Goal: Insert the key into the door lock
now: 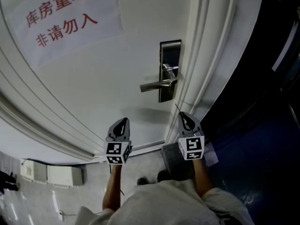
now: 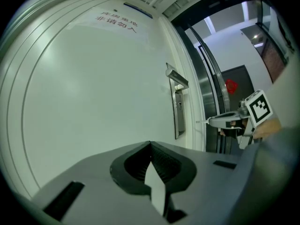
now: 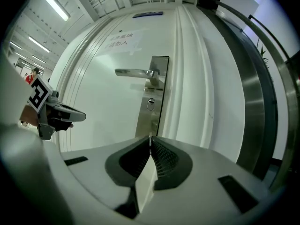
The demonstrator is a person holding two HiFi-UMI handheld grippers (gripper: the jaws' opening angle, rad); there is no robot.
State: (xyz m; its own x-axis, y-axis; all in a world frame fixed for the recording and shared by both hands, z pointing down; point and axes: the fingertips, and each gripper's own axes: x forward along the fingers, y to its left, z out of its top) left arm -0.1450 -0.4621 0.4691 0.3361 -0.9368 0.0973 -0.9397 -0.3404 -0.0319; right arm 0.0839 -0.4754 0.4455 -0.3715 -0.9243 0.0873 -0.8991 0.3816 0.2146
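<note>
Head view: shows a white door (image 1: 103, 78) with a paper sign (image 1: 61, 18) at 11 o'clock. Shows a metal lock plate (image 1: 169, 50) and its handle (image 1: 154, 85) just off the middle, toward 1 o'clock. Down at 6 o'clock, two claws side by side. Left claw (image 1: 123, 122) shut tight, nothing in it. Right claw (image 1: 184, 116) pinched on a thin key (image 1: 178, 108), pointing up at 12 o'clock toward the lock plate, well apart from it. Left gripper view: left claw (image 2: 151, 146) at 6 o'clock, both sides pressed together and empty. Lock plate (image 2: 179, 116) a bit toward 2 o'clock. Right claw (image 2: 211, 121) at 3 o'clock with the key (image 2: 201, 122) poking out toward the door, not touching it. Right gripper view: right claw (image 3: 150, 144) at 6 o'clock, clamped on the key (image 3: 150, 138), which looks thin as a line. Keyhole (image 3: 150, 103) right above the key at 12 o'clock, apart from it. Left claw (image 3: 82, 116) out at 9 o'clock.
</note>
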